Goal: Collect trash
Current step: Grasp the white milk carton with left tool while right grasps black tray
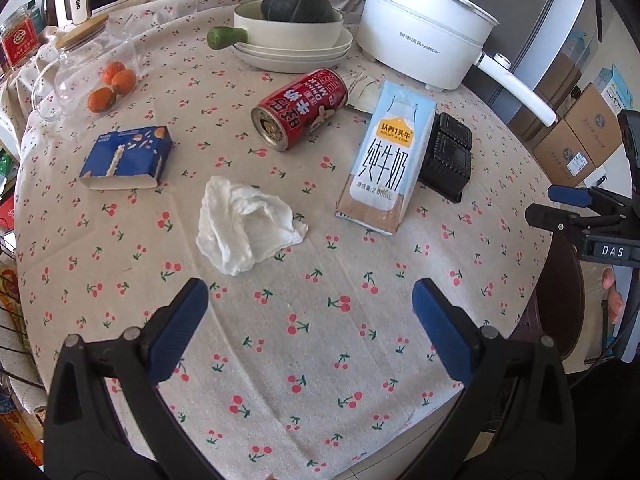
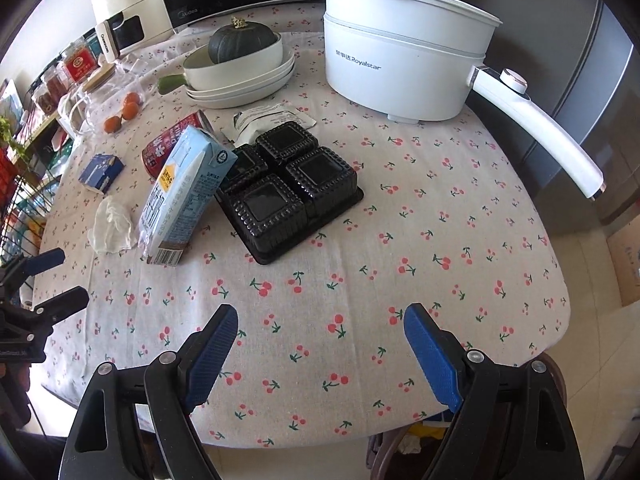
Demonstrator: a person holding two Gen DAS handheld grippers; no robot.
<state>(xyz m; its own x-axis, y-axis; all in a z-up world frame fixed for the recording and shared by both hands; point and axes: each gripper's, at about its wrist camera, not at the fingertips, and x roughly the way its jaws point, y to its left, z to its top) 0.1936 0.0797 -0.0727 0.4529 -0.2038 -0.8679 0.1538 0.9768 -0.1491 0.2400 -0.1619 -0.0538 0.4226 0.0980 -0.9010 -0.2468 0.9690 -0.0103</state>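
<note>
Trash is scattered mid-table on the cherry-print tablecloth (image 1: 320,340): a crumpled white tissue (image 1: 248,226), a red drink can (image 1: 300,109) on its side, a pale-blue milk carton (image 1: 386,160) lying against a black plastic tray (image 2: 290,188), and a small blue box (image 1: 127,158). Both grippers tilt down over the near edge, jaws apart, nothing between them: left gripper (image 1: 310,320), right gripper (image 2: 320,344). Only the right view shows the tray's 4 domed cells (the carton hides most of it from the left).
</note>
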